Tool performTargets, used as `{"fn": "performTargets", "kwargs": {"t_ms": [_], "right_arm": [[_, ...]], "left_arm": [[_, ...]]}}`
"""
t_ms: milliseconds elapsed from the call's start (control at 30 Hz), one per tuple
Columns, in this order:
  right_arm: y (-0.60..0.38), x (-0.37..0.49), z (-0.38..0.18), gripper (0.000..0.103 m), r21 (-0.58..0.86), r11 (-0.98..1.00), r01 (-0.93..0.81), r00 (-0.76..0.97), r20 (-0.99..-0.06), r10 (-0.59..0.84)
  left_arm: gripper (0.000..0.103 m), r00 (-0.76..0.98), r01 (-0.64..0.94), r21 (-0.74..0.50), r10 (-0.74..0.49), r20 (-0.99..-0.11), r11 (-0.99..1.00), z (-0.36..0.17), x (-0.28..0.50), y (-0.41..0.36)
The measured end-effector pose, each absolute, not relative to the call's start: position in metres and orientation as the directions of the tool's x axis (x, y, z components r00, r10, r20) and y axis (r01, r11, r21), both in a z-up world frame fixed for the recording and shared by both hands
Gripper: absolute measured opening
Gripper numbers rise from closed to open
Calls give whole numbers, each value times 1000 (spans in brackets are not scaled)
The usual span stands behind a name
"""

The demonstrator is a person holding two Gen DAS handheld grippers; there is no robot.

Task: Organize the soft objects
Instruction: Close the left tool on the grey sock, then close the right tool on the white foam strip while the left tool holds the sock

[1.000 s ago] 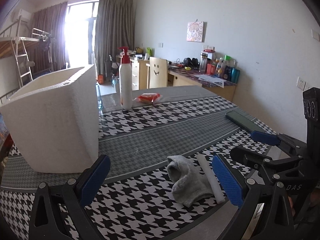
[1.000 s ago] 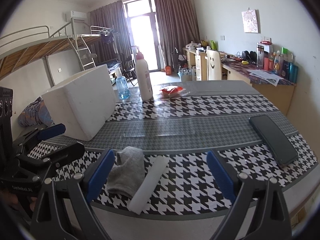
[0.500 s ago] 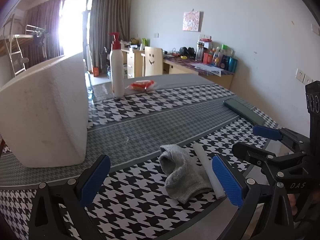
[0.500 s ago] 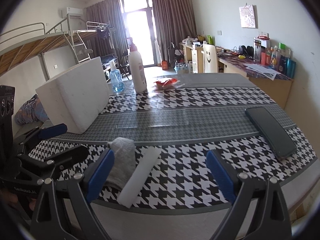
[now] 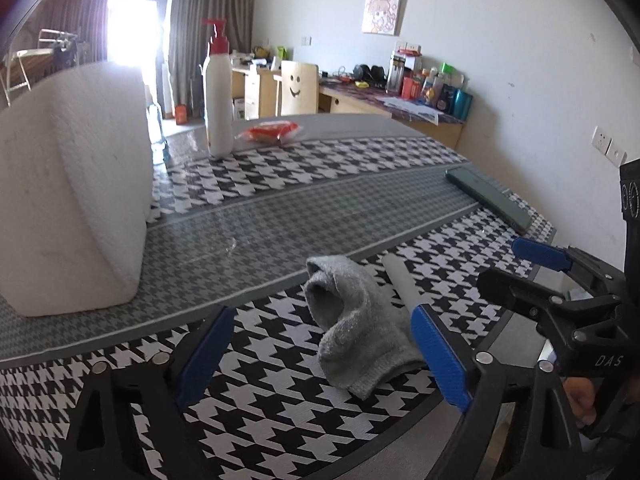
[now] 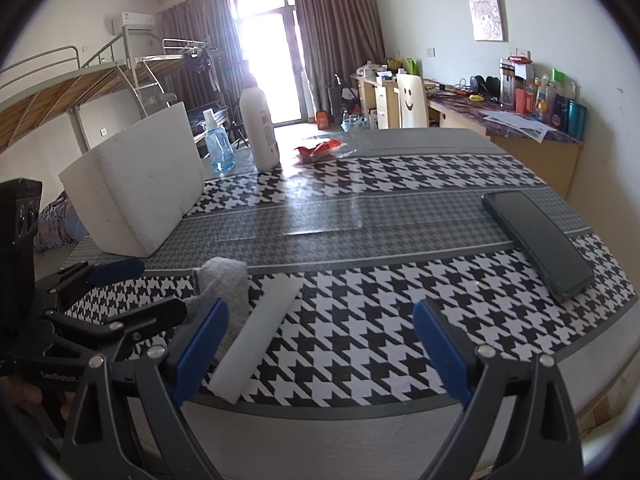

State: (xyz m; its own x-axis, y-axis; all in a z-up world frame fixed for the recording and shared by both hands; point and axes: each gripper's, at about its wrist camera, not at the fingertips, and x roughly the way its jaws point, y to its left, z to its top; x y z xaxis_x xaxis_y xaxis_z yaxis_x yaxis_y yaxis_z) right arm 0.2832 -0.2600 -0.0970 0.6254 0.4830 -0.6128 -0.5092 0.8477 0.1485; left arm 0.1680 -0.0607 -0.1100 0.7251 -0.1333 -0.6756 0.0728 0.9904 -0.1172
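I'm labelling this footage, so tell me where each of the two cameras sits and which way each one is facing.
Left wrist: on the left gripper, angled down across the table; the grey sock lies between its closing jaws, untouched; the right gripper shows at right.
Right wrist: on the right gripper, angled down at the white strip; the left gripper shows at left.
Shared: sock, strip, foam box, phone, pump bottle.

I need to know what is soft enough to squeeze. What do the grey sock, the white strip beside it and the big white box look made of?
Grey sock: fuzzy knit fabric, slumped in folds.
White strip: probably matte foam, flat with square-cut ends.
White box: likely expanded polystyrene, with a pebbly matte surface.
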Motion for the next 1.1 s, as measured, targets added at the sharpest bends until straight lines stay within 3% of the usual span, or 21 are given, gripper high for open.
{"fn": "performTargets", "kwargs": {"t_ms": [100,333,400,633,800,900,1100], "right_arm": [[-262,285,-100,96,153,852,-501,624,-618,478],[-265,286,-101,96,159,853,-497,625,-617,479],[-266,286,-102,96,158,854,-495,625,-618,477],[-268,286,-104,96,162,853,-497,621,-620,479],[-267,286,-107,96,167,851,-497,614,-625,482],[-265,285,-107,96,173,847,-502,607,-627,488],[-254,282,-107,96,171,831,-529,590,-630,505]], "left_arm": [[82,710,82,-119,-141,-690,990,-115,170,-63],[77,701,96,-122,-154,-696,988,-120,176,-68],[68,693,99,-129,-161,-702,987,-123,179,-68],[52,672,115,-135,-178,-719,984,-129,185,-73],[28,666,146,-142,-203,-717,979,-132,186,-80],[19,677,153,-145,-211,-706,978,-129,183,-79],[18,704,142,-150,-206,-679,978,-120,176,-71]]}}
